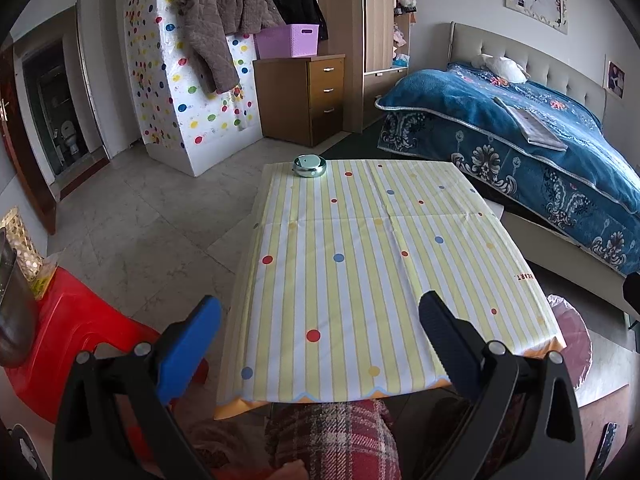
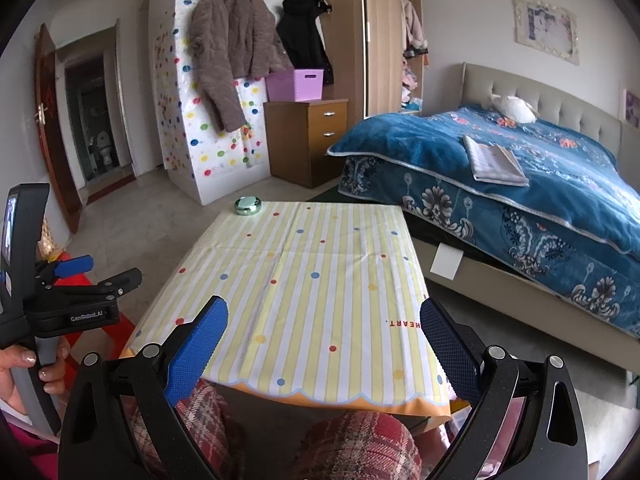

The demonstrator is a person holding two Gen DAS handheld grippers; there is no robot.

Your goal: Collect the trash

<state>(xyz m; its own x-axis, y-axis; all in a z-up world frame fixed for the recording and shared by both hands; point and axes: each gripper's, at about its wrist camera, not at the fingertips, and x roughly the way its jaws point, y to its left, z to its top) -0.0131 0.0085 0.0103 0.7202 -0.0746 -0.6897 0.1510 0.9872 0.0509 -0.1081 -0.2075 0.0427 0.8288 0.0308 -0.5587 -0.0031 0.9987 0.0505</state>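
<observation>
A small round silver-green tin (image 1: 309, 166) (image 2: 248, 205) sits at the far left corner of the table, on a yellow-striped dotted cloth (image 1: 360, 264) (image 2: 320, 280). I see no other loose item on the cloth. My left gripper (image 1: 320, 320) hangs open over the table's near edge with nothing between its blue pads. My right gripper (image 2: 324, 320) is likewise open and empty over the near edge. In the right wrist view the left gripper (image 2: 106, 271) shows at the left, held by a hand (image 2: 24, 364). A bin lined with a pinkish bag (image 1: 572, 336) stands by the table's right near corner.
A red plastic stool (image 1: 76, 328) stands left of the table with a perforated cup and a dark container on it. The person's plaid-clad knees (image 1: 336, 436) are under the near edge. A bed with a blue blanket (image 2: 520, 184) fills the right; a drawer cabinet (image 2: 306, 140) and wardrobe stand behind.
</observation>
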